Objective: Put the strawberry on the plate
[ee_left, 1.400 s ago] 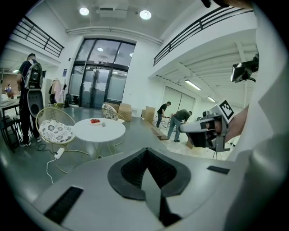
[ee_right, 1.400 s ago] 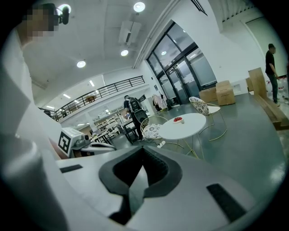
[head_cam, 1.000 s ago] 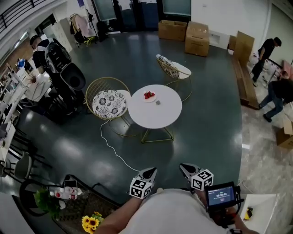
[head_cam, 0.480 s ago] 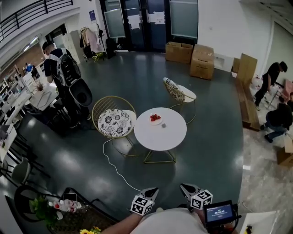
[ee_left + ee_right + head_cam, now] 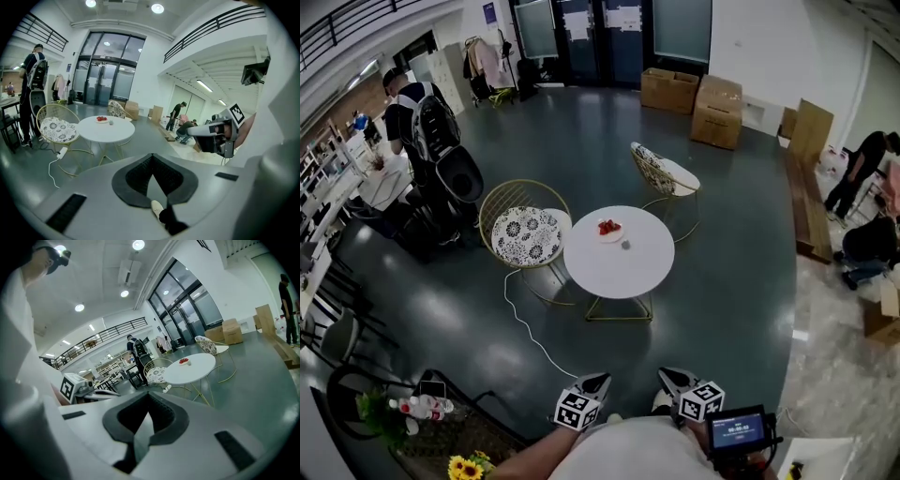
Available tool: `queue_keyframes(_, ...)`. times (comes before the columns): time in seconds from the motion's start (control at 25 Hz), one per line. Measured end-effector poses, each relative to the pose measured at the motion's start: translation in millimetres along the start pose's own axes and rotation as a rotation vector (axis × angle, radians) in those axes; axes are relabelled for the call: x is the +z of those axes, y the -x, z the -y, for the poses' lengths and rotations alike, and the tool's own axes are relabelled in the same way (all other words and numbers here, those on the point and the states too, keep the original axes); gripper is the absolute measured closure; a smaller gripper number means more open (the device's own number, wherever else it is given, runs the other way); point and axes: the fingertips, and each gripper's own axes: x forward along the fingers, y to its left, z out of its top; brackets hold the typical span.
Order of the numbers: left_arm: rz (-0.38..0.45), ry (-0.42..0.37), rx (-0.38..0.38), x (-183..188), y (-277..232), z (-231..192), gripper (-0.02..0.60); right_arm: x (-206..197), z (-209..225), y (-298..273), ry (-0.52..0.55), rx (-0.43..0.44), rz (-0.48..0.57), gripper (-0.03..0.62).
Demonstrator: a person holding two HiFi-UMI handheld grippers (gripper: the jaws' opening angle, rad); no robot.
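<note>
The strawberries [image 5: 607, 226] lie as a small red heap on the plate [image 5: 613, 234], which sits near the far edge of the round white surface [image 5: 623, 277], with a small grey thing [image 5: 624, 244] just beside it. They show too small to tell which way any of them points. The left gripper [image 5: 598, 379] and right gripper [image 5: 667, 374] hang well apart from the surface, close to the person's body, both with jaws closed on nothing
</note>
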Motion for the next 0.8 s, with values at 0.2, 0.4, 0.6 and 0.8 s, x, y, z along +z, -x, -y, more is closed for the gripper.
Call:
queue_keyframes(0.2,0.0,-0.007,0.013,31,-38,11,0.575,25,43,7,-0.004,0.009,-0.002,0.586)
queue_keyframes(0.4,0.012,-0.017,0.009,65,-84,27,0.574,46,87,9,0.001,0.033,-0.009,0.586)
queue_keyframes(0.6,0.02,-0.023,0.038,103,-124,41,0.575,73,129,21,0.001,0.059,-0.013,0.586)
queue_keyframes(0.8,0.026,-0.032,0.079,108,-136,44,0.575,77,140,21,0.012,0.107,-0.028,0.586)
